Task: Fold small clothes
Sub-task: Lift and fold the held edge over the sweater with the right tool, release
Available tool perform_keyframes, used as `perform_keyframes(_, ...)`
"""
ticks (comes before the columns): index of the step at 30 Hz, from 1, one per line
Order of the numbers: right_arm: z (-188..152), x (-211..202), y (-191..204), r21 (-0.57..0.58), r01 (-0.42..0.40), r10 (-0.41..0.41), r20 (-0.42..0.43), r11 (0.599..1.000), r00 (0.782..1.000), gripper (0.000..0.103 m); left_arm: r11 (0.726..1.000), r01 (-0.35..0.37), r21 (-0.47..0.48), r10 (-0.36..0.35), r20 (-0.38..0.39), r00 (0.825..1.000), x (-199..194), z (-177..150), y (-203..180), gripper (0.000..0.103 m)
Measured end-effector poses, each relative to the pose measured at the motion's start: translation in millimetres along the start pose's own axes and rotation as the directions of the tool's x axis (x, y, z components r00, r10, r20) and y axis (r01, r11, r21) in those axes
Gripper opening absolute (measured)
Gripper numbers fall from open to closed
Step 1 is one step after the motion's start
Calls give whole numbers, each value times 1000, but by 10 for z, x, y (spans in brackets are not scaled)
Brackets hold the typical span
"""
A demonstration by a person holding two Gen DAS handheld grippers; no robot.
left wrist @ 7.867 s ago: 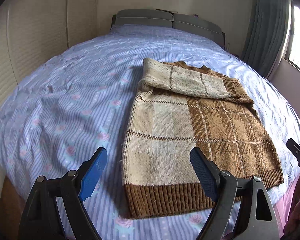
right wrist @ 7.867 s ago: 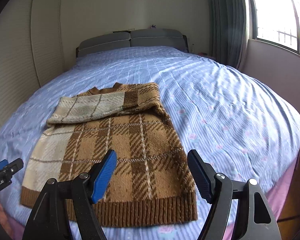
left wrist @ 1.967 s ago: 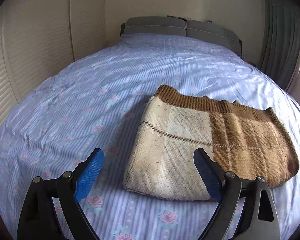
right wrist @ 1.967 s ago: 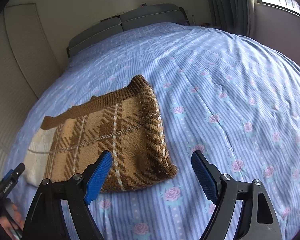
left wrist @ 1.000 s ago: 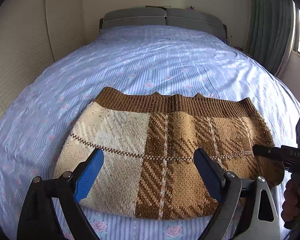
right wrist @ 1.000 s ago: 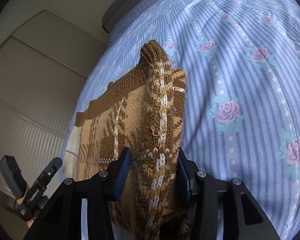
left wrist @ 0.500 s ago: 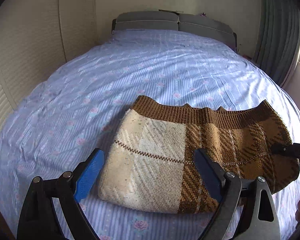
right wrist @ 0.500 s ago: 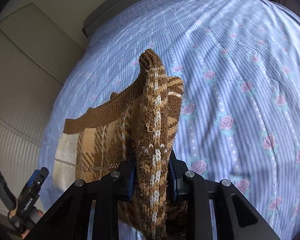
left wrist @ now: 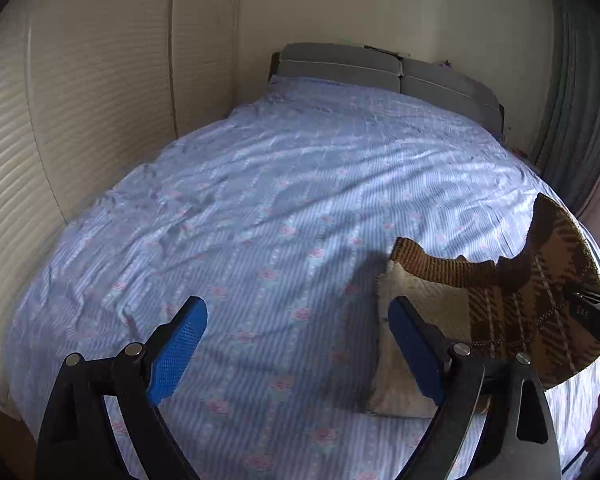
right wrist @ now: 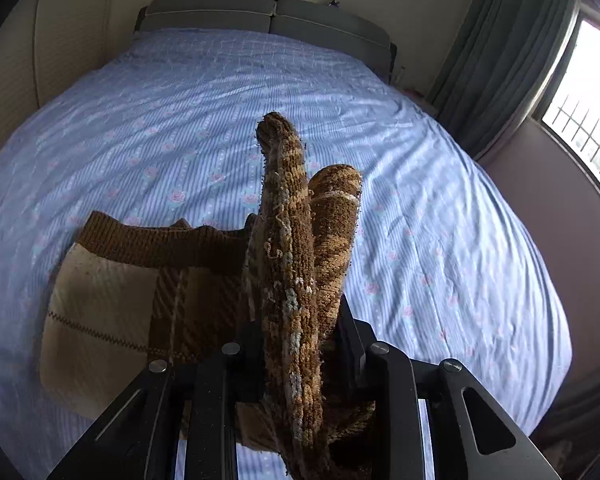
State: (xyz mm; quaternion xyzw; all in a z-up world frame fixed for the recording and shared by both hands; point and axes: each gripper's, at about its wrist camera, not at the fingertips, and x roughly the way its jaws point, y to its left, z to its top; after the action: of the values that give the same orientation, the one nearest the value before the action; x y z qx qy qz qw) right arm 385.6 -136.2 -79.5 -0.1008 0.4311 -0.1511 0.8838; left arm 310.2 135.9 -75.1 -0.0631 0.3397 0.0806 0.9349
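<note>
- Left wrist view: your left gripper (left wrist: 296, 344) hangs wide open w/ nothing between its blue pads (left wrist: 176, 346), over bare blue striped floral bedsheet (left wrist: 260, 208). The brown-and-cream plaid knit sweater (left wrist: 500, 312) sits at the right of the frame; 0.5 s ago it lay flat in front of you, now its brown side is raised off the sheet, cream half still down. The right tool's black tip shows at the frame's right edge against the raised part
- Right wrist view: your right gripper (right wrist: 304, 344) is clamped tight on the sweater's (right wrist: 292, 248) brown edge; a sec ago it was only closing, now the bundled edge stands up between the fingers, cream half (right wrist: 96, 312) resting on the sheet (right wrist: 420, 184) to the left. Grey padded headboard (right wrist: 268, 12) far back
- Meaning: the crosswise fold looks started – prob next carry the brown side over the cream; left tool free to pin the cream end
</note>
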Motion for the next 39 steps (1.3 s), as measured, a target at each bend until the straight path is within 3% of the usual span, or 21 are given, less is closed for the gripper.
perform_keyframes(5,-21,-148,900,-125,182,-176,57,975,983,29,997,-42,-68,43,6,999,-65,-23,664,93)
perform_keyframes(11,-233,27,1920,-225,276,-271,52,934,961,29,986,-58,-153,55,-24,998,-58,-69,1256,93)
perform_keyframes(18,-492,194,2478,-231,341,-331,83,911,940,30,983,-56,-175,51,-36,998,58,-110,1491,93)
perform_keyframes(22,-650,181,2599,-238,400,-372,152,885,916,32,983,-57,-177,49,-47,998,94,-154,1536,93)
perform_keyframes(26,-585,19,2457,-183,331,-304,158,926,939,41,981,-59,-184,51,-45,998,23,-131,1570,93)
perform_keyframes(28,-571,-147,2379,-170,262,-235,164,950,958,61,982,-59,-177,53,-36,998,-54,-85,1566,93)
perform_keyframes(31,-610,-502,2238,-166,119,-85,202,979,976,64,987,-52,-153,51,-13,999,-207,27,1508,93)
perform_keyframes(34,-669,-836,1949,-144,-36,71,245,989,967,64,992,-30,-119,32,15,999,-359,144,1374,93)
perform_keyframes(39,-758,-1002,1208,-31,-173,175,264,984,949,64,996,77,-39,-76,24,997,-387,269,878,93)
